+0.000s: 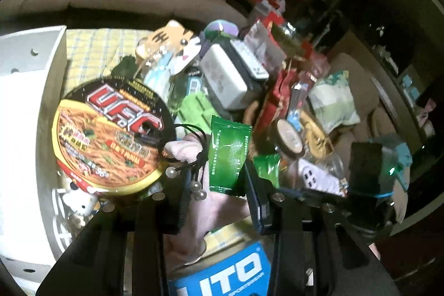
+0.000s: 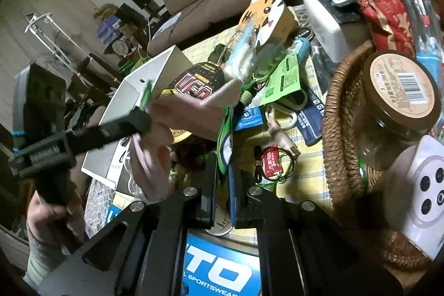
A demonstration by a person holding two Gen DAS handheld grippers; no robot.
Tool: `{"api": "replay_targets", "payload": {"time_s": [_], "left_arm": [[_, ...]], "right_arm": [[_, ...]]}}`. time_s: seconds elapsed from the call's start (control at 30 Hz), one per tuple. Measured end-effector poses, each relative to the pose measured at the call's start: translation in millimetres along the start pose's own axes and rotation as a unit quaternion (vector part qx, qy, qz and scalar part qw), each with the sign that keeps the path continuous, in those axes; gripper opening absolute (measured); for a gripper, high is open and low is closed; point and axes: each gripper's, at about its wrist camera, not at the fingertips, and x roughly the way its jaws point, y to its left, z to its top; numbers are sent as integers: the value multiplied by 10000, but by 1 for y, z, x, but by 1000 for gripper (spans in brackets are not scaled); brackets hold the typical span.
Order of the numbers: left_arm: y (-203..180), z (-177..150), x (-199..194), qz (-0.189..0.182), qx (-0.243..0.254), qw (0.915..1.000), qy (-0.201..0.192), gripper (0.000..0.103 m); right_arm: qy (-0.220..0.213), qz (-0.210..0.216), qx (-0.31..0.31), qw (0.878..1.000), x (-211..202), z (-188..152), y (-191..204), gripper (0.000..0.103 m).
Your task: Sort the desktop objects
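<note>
Pink soft item (image 1: pixel 222 210) sits clamped in the L gripper (image 1: pixel 219 171), jaws abt a third open and pressed on it. A green sachet (image 1: pixel 229 151) stands upright betw. the fingers too; can't tell if it's pinched. A black hair tie w/ pearls (image 1: pixel 195 186) hangs on the left finger. A noodle bowl (image 1: pixel 111 135) is just left, lifted clear of the clutter.

R gripper (image 2: pixel 223 179): jaws nearly together. A green strap (image 2: pixel 225 126) runs into the gap; grip unclear. A wicker basket (image 2: pixel 341 135) w/ a jar (image 2: pixel 399 96) is right, and a blue box (image 2: pixel 219 268) is near.
</note>
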Motion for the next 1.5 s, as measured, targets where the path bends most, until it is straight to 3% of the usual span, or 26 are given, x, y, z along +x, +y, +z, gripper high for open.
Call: {"api": "replay_targets", "payload": {"time_s": [0.67,0.83,0.93,1.0,1.07,1.27,1.37,1.5], "left_arm": [[-4,-7,-2,-285,-155,9995,21,37],[17,-16,29,87,-367,9983,434,41],[24,-28,50,405,-390,9955,769,53],[22,-32,54,496,-286,9953,781,56],[20,-34,55,588,-235,9954,718,69],[1,-31,52,896,281,9938,594,69],[-20,-36,60,711,527,9929,793,69],[-37,-47,85,414,299,9909,1247,68]], "right_arm": [[-208,366,-70,9991,-13,2,8,7],[-170,317,-37,9993,-9,1,7,7],[-113,256,-26,9996,-7,-1,5,7],[-116,222,-24,9997,-8,-1,2,7],[-142,203,8,9997,-10,-1,-2,7],[-126,173,69,9997,-13,1,-11,7],[-106,109,54,9999,-14,0,-13,7],[-71,-17,82,9999,-16,-1,-19,7]]}}
